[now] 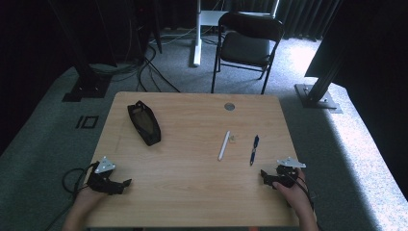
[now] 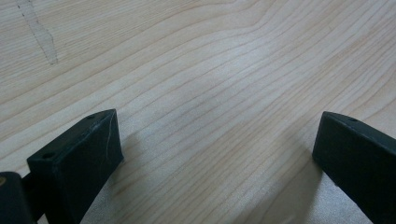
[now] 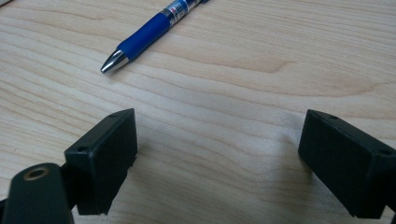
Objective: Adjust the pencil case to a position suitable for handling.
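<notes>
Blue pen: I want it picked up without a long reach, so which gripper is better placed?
Probably the right gripper: its jaws stand open just short of the blue pen. The left gripper sits at the table's far side.

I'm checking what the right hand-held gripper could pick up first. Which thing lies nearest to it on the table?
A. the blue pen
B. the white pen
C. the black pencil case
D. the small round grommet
A: the blue pen lies just ahead of the right hand-held gripper, and its silver tip shows close before the open jaws in the right gripper view.
</notes>
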The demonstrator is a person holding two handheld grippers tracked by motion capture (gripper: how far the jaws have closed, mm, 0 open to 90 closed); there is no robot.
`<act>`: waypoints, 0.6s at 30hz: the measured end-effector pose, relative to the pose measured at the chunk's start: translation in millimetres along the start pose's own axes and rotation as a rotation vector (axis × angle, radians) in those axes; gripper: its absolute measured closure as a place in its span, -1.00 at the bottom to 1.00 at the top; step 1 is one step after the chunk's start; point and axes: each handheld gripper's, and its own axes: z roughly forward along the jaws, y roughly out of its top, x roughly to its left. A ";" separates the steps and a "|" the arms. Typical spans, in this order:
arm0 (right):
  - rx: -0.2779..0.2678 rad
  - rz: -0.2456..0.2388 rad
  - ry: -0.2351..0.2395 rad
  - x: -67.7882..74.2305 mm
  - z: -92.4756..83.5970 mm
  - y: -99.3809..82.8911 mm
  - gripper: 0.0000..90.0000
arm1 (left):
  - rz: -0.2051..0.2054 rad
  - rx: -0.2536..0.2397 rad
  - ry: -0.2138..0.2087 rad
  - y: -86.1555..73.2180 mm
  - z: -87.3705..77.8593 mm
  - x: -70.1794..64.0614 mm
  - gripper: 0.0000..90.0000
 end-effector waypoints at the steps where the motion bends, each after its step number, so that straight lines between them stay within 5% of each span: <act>1: 0.000 0.000 0.000 -0.1 0.0 0.0 -0.75 | 0.001 0.000 0.000 0.0 0.0 0.0 -0.96; 11: -0.006 0.023 0.007 -1.1 -0.6 2.2 -0.75 | 0.000 0.000 0.000 0.1 0.0 0.0 -0.96; 18: -0.067 0.028 0.022 5.9 -8.9 18.6 -0.75 | 0.000 0.002 0.000 0.1 -0.1 0.0 -0.96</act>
